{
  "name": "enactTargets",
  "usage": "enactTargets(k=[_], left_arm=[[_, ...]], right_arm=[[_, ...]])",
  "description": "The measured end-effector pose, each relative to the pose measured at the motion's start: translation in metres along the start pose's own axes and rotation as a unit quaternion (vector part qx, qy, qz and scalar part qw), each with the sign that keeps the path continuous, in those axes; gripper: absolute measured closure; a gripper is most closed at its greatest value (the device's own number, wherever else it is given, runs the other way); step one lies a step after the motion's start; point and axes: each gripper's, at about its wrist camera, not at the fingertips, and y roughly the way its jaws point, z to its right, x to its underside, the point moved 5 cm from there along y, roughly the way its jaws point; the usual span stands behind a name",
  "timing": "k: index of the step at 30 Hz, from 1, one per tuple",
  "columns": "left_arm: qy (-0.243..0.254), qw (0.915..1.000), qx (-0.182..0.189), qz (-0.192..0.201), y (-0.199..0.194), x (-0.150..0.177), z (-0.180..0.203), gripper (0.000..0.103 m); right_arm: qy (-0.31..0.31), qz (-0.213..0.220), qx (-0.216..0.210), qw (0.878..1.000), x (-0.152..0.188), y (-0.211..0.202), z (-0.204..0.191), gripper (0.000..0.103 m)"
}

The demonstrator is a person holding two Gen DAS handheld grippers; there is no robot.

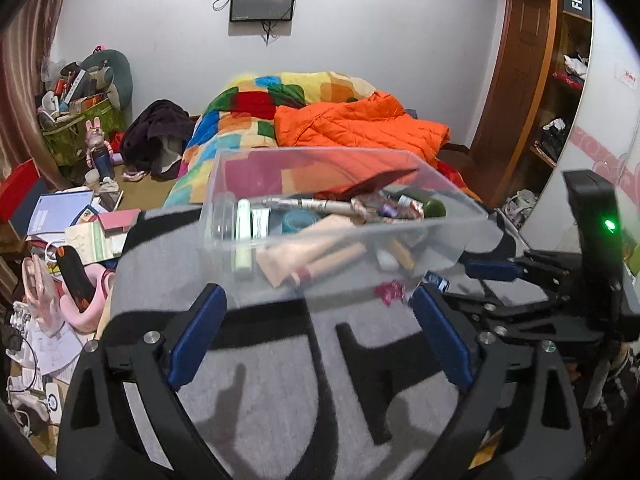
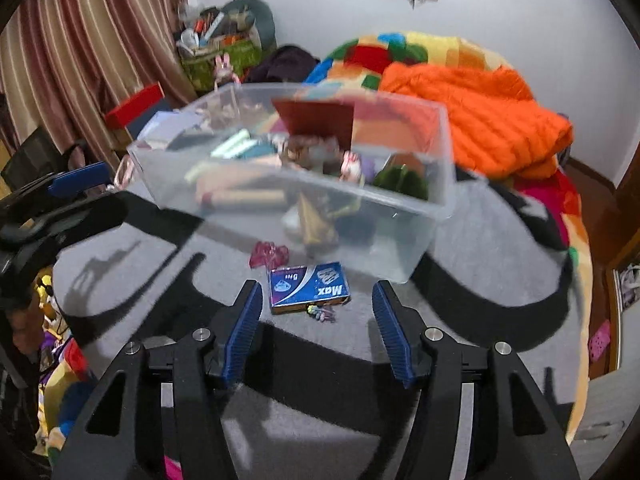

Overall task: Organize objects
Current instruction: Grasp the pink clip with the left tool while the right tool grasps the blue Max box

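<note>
A clear plastic bin stands on a grey and black blanket and holds several small items, tubes and a red card. A blue box marked Max lies on the blanket just in front of the bin, with a pink wrapper beside it. My right gripper is open, its fingers either side of the blue box and just short of it. My left gripper is open and empty in front of the bin. The right gripper also shows in the left wrist view.
A colourful quilt and an orange jacket lie on the bed behind the bin. Cluttered papers and a pink object sit at the left. A wooden shelf stands at the right, curtains at the left.
</note>
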Motion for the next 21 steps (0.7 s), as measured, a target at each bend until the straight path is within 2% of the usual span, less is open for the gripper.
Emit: enactTargets(k=[2,3,7,8,10,16,21], left_arm=[[0.002,1.0000,0.001,-0.004,0.001,0.005,0.000,0.007],[0.001,1.0000,0.003,-0.007,0.003,0.008,0.001,0.007],[0.006,0.9995,0.004,-0.031,0.011,0.013,0.004,0.007],[0.010,0.9994,0.003,-0.034,0.013,0.013,0.006,0.007],[0.013,0.9992,0.008,-0.038,0.018,0.014,0.010,0.007],[0.030,0.9978,0.012,-0.058,0.038,0.012,0.025,0.007],[0.045,0.9959,0.009,-0.078,0.060,0.007,0.038,0.007]], right_arm=[[-0.005,-0.008,-0.005,1.000,-0.002,0.008,-0.003,0.046],[-0.007,-0.012,-0.003,1.000,-0.002,0.012,-0.004,0.039],[-0.015,-0.014,0.008,1.000,-0.001,0.022,-0.006,0.039],[-0.016,-0.014,0.008,1.000,0.001,0.022,-0.006,0.040],[-0.020,-0.012,0.010,1.000,0.003,0.022,-0.006,0.058],[-0.022,0.008,0.018,1.000,0.007,0.009,-0.002,0.058],[0.007,0.034,0.017,0.999,0.013,-0.018,0.017,0.058]])
